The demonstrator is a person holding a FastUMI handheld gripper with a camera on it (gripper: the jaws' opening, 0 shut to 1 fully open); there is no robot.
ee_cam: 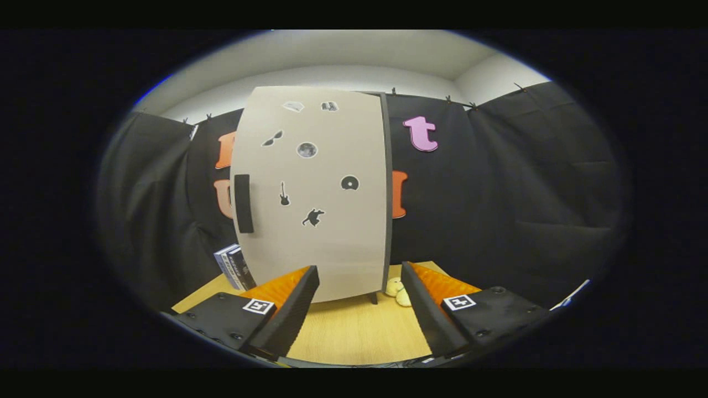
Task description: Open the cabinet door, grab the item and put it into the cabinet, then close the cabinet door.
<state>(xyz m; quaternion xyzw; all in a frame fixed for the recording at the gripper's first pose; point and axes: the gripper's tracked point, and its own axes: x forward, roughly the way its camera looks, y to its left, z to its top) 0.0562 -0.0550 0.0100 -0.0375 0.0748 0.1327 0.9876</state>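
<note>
A beige cabinet (pixel 310 199) stands on the wooden table (pixel 354 331), straight ahead of my fingers. Its door is closed and carries several small black stickers. A dark vertical handle (pixel 243 203) sits on the door's left side. A small pale plush toy (pixel 399 291) lies on the table at the cabinet's right foot, just beyond my right finger. My gripper (pixel 359 309) is open, held back from the cabinet, with nothing between its fingers.
A few books (pixel 234 267) stand at the cabinet's lower left, behind my left finger. The black booth wall hangs close behind and around the cabinet. Bare table surface lies between my fingers and the cabinet.
</note>
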